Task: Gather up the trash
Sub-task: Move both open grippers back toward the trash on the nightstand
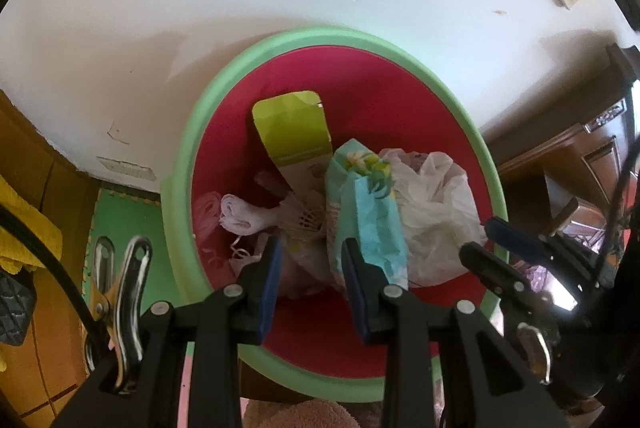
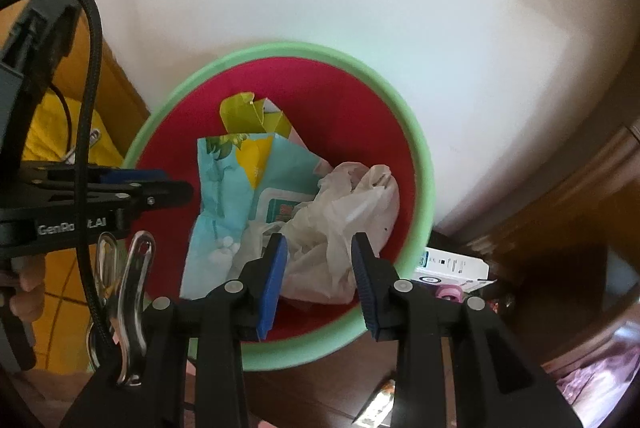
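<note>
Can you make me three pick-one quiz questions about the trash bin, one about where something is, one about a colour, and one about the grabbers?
1. Where is the white plastic bag?
A. inside the bin
B. on the wall
C. on the yellow cloth

2. What colour is the bin's rim?
A. blue
B. light green
C. black

3. How is the right gripper?
A. shut on a box
B. out of view
C. open, holding nothing

Answers: 1 A, it lies among the trash inside; 2 B, a green ring surrounds the red inside; 3 C, its pads stand apart above the bag.
</note>
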Motion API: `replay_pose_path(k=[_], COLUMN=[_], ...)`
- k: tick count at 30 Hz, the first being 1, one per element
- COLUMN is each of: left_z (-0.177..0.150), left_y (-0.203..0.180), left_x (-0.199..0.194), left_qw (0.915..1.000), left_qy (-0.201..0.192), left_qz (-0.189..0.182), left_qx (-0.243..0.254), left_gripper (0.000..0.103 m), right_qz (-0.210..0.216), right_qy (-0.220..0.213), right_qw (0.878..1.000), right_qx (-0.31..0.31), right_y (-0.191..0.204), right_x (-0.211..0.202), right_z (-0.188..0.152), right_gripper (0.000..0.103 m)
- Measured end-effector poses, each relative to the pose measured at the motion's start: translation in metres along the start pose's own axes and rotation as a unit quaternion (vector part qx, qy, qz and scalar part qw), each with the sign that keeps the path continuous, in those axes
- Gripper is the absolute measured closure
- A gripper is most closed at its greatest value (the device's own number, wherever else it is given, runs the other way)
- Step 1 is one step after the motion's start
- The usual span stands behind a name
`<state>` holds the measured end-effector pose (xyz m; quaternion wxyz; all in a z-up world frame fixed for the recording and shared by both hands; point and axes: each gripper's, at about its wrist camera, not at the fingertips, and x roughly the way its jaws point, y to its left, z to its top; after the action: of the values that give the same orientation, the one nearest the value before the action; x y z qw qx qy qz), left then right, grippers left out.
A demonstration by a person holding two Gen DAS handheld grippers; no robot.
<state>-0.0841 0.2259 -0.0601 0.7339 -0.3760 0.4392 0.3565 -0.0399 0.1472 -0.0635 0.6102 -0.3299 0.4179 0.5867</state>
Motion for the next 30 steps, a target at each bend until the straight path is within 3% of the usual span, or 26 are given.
replay_pose_path(k=[16, 30], left_z=[-0.003, -0.019], left_y=[-0.034, -0.103], left_x=[-0.025, -0.029], left_qw=[0.998, 0.9918], left_qy=[-0.008, 0.001], left_qz=[-0.022, -0.038], left_qx=[0.058, 0.122], left_gripper=[0.072, 0.072], right_qz=[-0.02, -0.041], right_qy=[-0.06, -0.056], right_qw=[0.993, 0.983], right_qx=[0.1, 0.169], right_y=[-0.027, -0.086], right_x=[-0.053, -0.082], right_z=[-0.038, -0.098], right_gripper=[0.068, 0.068])
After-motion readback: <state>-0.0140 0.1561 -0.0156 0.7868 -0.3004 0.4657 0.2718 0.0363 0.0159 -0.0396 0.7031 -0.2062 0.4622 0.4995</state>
